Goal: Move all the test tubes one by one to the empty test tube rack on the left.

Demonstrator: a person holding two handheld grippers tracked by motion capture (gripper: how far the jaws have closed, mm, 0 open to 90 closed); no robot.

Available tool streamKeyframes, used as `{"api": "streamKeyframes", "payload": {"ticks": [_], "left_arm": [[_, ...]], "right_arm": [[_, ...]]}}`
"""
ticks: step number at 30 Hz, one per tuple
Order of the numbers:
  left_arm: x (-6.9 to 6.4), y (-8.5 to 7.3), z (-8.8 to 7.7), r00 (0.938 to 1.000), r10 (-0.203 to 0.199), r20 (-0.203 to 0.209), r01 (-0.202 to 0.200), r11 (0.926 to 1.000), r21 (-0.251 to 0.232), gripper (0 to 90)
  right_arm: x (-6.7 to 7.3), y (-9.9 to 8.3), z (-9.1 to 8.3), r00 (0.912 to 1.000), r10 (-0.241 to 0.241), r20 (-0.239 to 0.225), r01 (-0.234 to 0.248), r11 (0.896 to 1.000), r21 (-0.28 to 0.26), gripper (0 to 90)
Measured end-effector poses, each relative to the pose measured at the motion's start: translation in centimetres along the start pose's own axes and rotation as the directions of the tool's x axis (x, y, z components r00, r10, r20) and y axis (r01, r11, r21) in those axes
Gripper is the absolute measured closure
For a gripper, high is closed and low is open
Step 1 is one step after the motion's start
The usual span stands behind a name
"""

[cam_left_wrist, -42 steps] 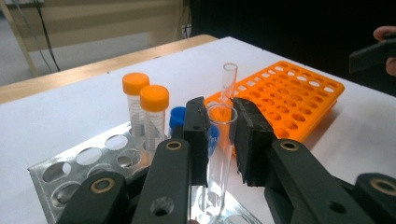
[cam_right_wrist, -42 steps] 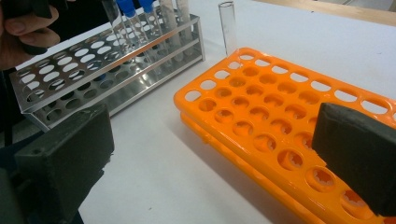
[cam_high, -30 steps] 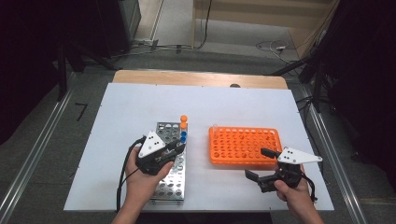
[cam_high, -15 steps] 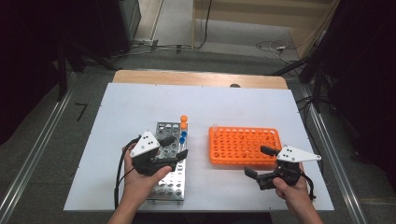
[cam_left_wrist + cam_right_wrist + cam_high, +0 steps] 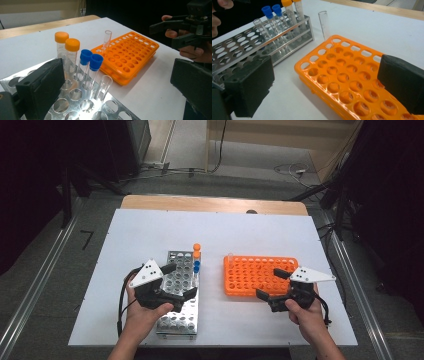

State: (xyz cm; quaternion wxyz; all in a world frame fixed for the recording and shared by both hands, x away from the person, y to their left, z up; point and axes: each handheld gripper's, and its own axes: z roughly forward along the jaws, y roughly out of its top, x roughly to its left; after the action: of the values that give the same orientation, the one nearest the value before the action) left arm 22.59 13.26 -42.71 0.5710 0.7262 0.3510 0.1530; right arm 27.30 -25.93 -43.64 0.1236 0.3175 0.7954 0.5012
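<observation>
Over metal rack [image 5: 178, 312] left gripper [image 5: 181, 281] just opened wide, empty — its view reveals uncapped tube [image 5: 103, 87].

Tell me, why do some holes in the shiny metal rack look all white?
Left gripper view: room light bounces off the metal rack as white glare near the bottom, and the near black jaws look soft and blurry. Right gripper view: the orange rack shines with small bright spots. High view: light is even, but the floor behind the table is dark.

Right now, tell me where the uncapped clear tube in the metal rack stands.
In the left gripper view, the uncapped clear tube stands in the metal rack just in front of the two blue-capped tubes, between the open left gripper jaws.
</observation>
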Motion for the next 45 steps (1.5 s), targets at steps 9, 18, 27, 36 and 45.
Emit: {"api": "streamKeyframes", "payload": {"ticks": [9, 18, 27, 36, 45], "left_arm": [[0.3, 0.1, -0.4, 0.9999, -0.004, -0.013, 0.004, 1.0000, 0.000, 0.0], [0.4, 0.2, -0.8, 0.9996, -0.004, -0.027, 0.004, 1.0000, -0.007, 0.0], [0.4, 0.3, -1.3, 0.9995, -0.005, -0.032, 0.004, 0.9998, -0.018, 0.0], [0.2, 0.4, -1.1, 0.9996, 0.001, -0.027, -0.001, 0.9998, -0.018, 0.0], [-0.1, 0.4, -0.9, 0.9997, 0.003, -0.026, -0.003, 1.0000, -0.005, 0.0]], "right_arm": [[0.1, 1.6, 2.6, 0.9999, 0.007, 0.008, -0.007, 1.000, -0.014, 4.5], [0.8, 2.3, 7.3, 0.9981, -0.001, 0.061, -0.001, 0.999, 0.038, 24.0], [0.4, 2.3, 10.6, 0.9924, 0.051, 0.112, -0.060, 0.995, 0.078, 46.5], [1.1, 2.9, 12.1, 0.9846, 0.070, 0.160, -0.089, 0.990, 0.113, 55.5], [1.7, 3.2, 13.0, 0.9613, 0.092, 0.260, -0.131, 0.982, 0.137, 69.0]]}}
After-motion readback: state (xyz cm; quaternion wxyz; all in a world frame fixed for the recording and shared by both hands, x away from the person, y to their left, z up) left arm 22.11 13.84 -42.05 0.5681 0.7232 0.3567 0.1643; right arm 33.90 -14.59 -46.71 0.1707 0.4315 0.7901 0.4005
